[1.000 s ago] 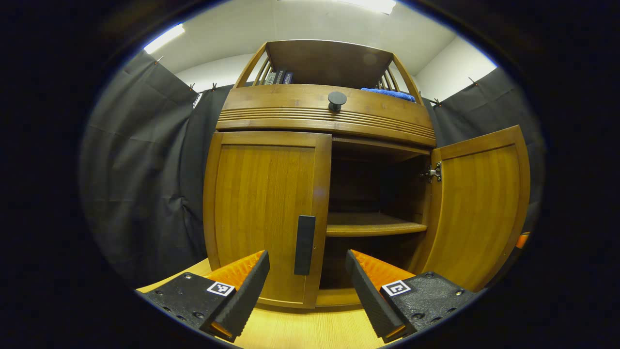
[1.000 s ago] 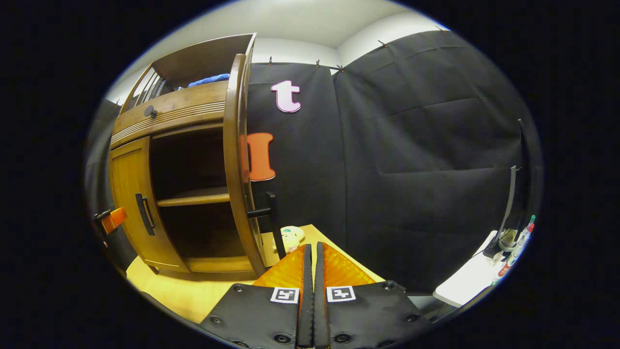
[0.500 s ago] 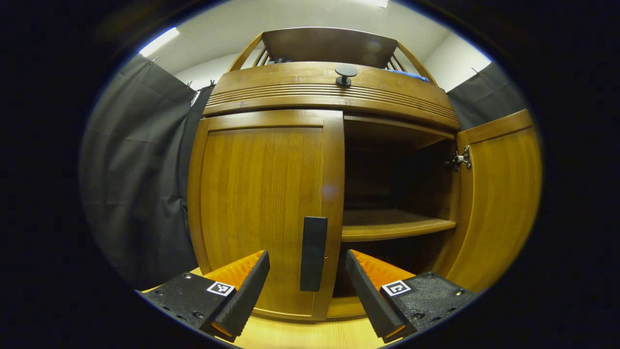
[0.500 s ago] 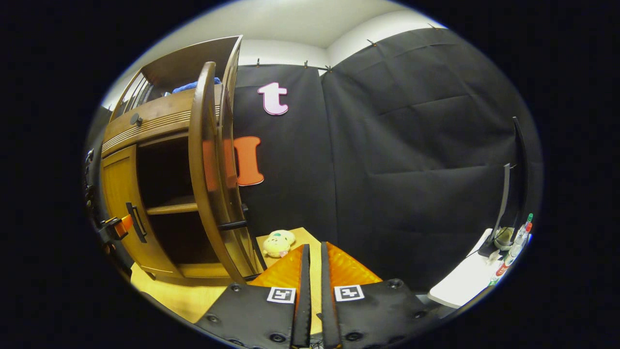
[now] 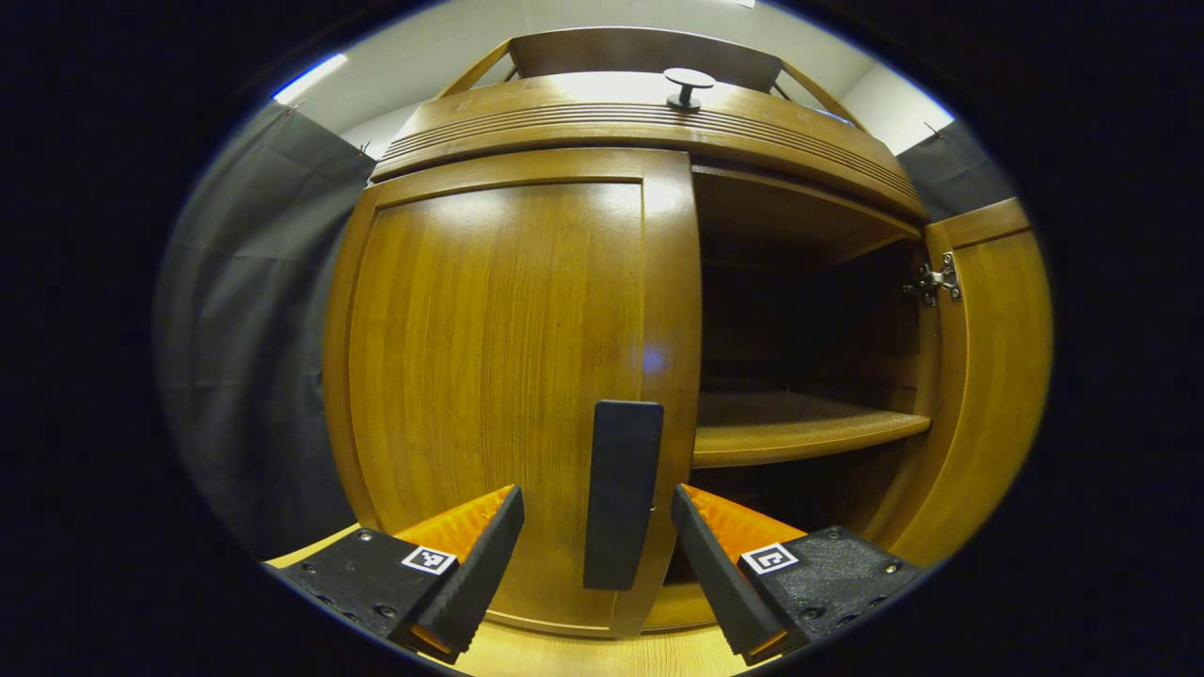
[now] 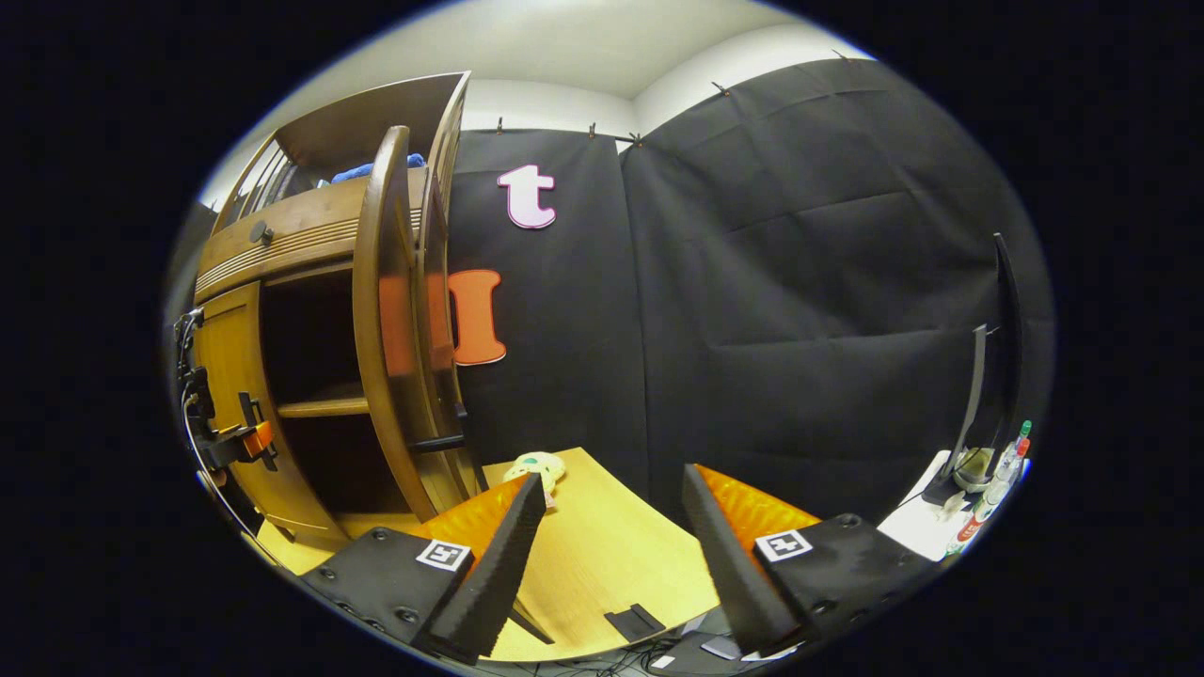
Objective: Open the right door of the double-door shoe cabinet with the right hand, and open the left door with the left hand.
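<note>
The wooden shoe cabinet's left door [image 5: 499, 376] is closed, and its black vertical handle [image 5: 621, 494] stands between the open fingers of my left gripper [image 5: 597, 545], untouched by either. The right door [image 5: 988, 376] stands swung wide, baring a dark inside with one shelf [image 5: 800, 432]. In the right gripper view the open right door [image 6: 386, 320] shows edge-on with its black handle [image 6: 437, 440]. My right gripper [image 6: 611, 527] is open, off to the right of that door over the table, with nothing in it. The left gripper [image 6: 235, 442] appears at the left door's handle.
The cabinet stands on a light wooden table [image 6: 602, 555]. A small plush toy [image 6: 531, 467] lies on the table behind the open door. A black knob [image 5: 687, 86] sits on the drawer front above. A white side table [image 6: 922, 522] with bottles stands at far right.
My left gripper has moved in toward the left door until its handle sits between the fingers. My right gripper has opened and drawn away from the right door's handle, and the door swung wider.
</note>
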